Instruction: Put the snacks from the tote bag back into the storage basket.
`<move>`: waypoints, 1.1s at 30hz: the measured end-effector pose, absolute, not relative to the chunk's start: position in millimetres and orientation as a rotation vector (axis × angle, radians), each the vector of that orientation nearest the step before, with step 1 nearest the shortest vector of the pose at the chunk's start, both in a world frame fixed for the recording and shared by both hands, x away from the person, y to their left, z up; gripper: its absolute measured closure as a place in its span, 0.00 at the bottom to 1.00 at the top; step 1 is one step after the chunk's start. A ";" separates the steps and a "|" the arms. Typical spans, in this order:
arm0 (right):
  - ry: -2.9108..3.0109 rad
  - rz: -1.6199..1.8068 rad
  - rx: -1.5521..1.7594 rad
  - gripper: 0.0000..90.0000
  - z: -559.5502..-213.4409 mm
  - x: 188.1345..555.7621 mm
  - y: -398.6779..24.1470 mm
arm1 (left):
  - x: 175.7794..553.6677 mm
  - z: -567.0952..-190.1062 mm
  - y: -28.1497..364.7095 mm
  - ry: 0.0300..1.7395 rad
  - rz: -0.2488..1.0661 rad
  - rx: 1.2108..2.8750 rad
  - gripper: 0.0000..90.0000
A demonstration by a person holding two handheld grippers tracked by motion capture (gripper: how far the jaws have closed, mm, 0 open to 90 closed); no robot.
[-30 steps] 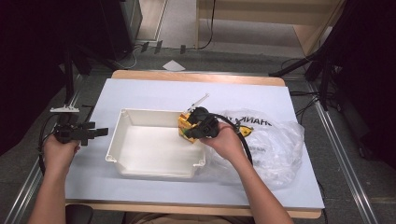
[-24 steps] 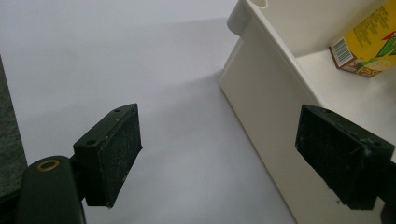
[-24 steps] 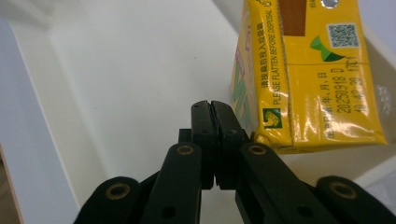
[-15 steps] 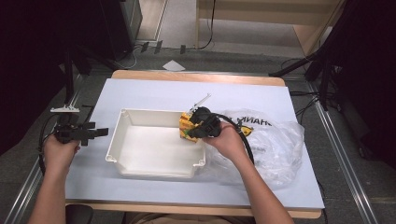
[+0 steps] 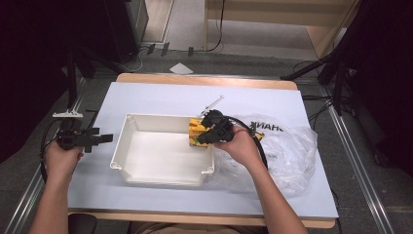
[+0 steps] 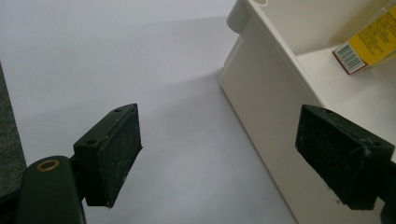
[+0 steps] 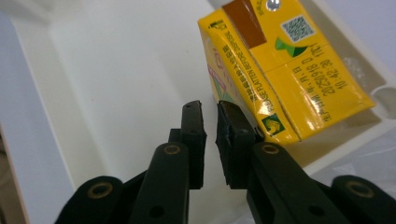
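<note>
A yellow drink carton (image 5: pixel 196 130) leans tilted inside the white tray (image 5: pixel 122 141), against its right wall. My right gripper (image 5: pixel 200 138) is over that same corner. In the right gripper view its jaws have just been opening: they stand a narrow gap apart (image 7: pixel 209 107) with nothing between them, and the carton (image 7: pixel 285 70) lies just outside the right-hand jaw. My left gripper (image 5: pixel 104 139) rests on the table left of the tray, jaws wide open (image 6: pixel 219 121) and bare, facing the tray's wall (image 6: pixel 261 88) with the carton (image 6: pixel 369 39) beyond.
A crumpled clear plastic bag (image 5: pixel 292 151) with dark printing lies right of the tray, under the right forearm. A thin white straw (image 5: pixel 214 102) lies on the table behind the tray. The white sheet (image 5: pixel 160 95) covers the tabletop.
The right hand has shifted slightly at the tray's right wall with the carton beside it. The left hand has stayed where it was.
</note>
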State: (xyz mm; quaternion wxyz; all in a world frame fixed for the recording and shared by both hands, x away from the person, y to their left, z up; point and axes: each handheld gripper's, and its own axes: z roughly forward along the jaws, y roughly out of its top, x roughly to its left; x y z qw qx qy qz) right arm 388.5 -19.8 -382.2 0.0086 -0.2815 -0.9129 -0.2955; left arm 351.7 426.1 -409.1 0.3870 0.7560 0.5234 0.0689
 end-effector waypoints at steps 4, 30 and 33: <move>-2.815 -0.943 -0.863 0.81 -371.1 386.6 -25.1 | 351.8 -409.4 425.8 1.333 0.173 1.928 0.17; -2.756 -1.110 -0.908 0.39 -333.7 386.7 -86.9 | 351.3 -409.9 424.1 1.337 0.172 1.938 0.17; -2.781 -1.112 -0.926 0.34 -336.5 388.7 -95.5 | 351.4 -409.9 424.4 1.336 0.173 1.941 0.17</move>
